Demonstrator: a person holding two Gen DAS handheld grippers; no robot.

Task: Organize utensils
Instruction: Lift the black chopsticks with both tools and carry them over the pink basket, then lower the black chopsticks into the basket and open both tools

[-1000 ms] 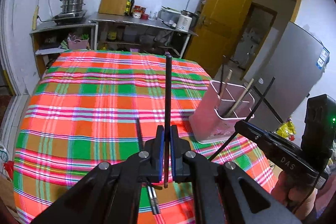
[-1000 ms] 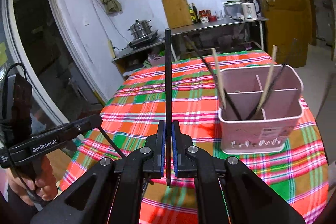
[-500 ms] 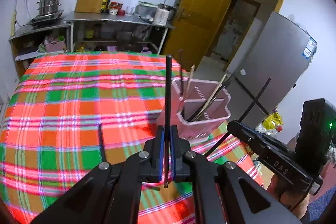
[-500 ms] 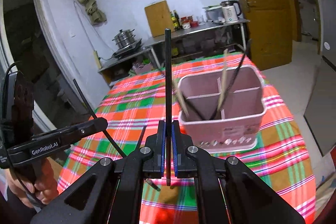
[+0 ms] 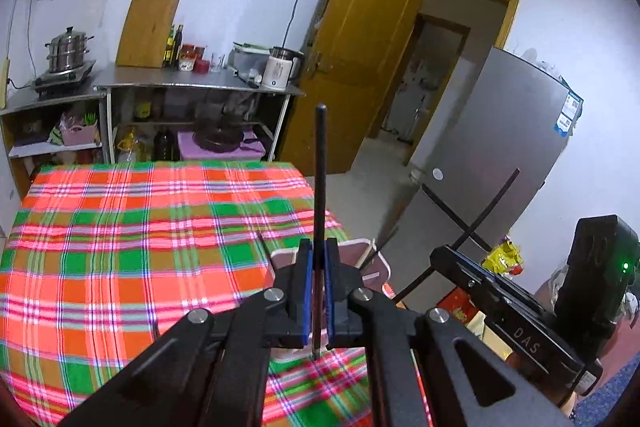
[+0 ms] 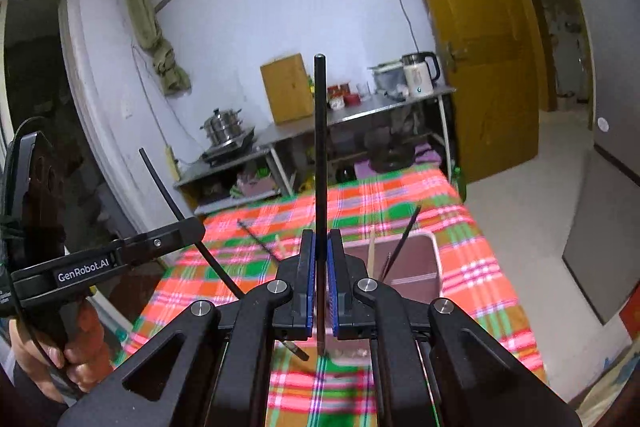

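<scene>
two tongs, each clamped tight on one black chopstick: left tongs [image 5: 316, 287] on its chopstick [image 5: 320, 179], right tongs [image 6: 319, 279] likewise [image 6: 320, 155], above one pink holder [image 6: 408, 259] on the plaid counter [image 5: 120, 227].

Left gripper [image 5: 316, 291] raised, jaws clamped on something thin, right gripper [image 6: 319, 287] likewise, side by side

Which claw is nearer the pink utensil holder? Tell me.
Neither, clearly. The left claw and the right claw, each shut on a black chopstick, both hover right at the pink utensil holder.
</scene>
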